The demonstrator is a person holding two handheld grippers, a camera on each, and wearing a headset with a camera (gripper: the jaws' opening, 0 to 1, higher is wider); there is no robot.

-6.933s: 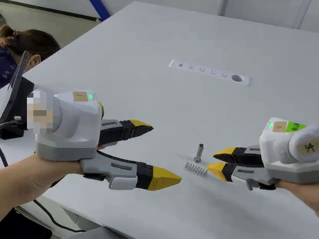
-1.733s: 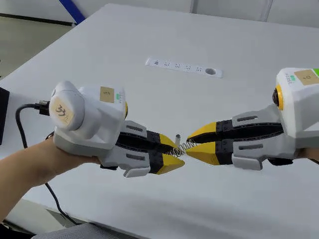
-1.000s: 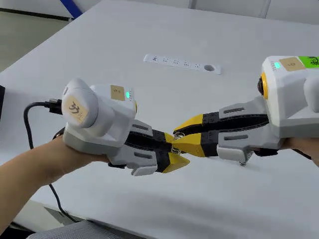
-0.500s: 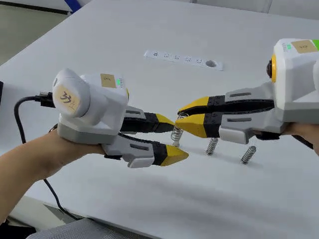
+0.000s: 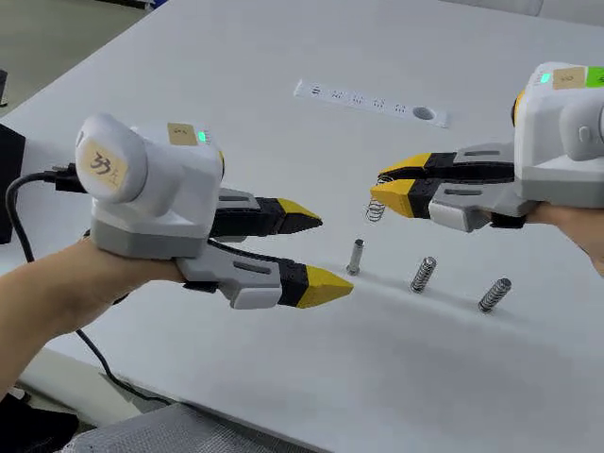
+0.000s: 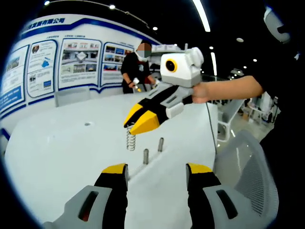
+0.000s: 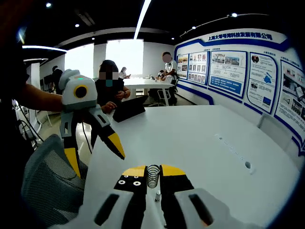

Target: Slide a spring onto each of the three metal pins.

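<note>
The right gripper (image 5: 380, 186) fingers (image 5: 401, 198) pinch a spring (image 5: 375, 211), which hangs at 12 o'clock from the bare pin (image 5: 356, 256). The left gripper (image 5: 332, 253) fingers (image 5: 316, 285) are spread at the pin's 9 o'clock. 2 sprung pins (image 5: 423, 274) stand toward its 3 o'clock on the table (image 5: 283, 94).

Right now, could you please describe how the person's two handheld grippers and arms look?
The left gripper has a boxy white-and-grey housing, black jaws ending in pointed yellow tips, a tan label, a green light, a rounded cap with a handwritten marking, and a black cable at the rear. The right gripper matches, adding a green sticker and a yellow ring. Both forearms are bare.
</note>
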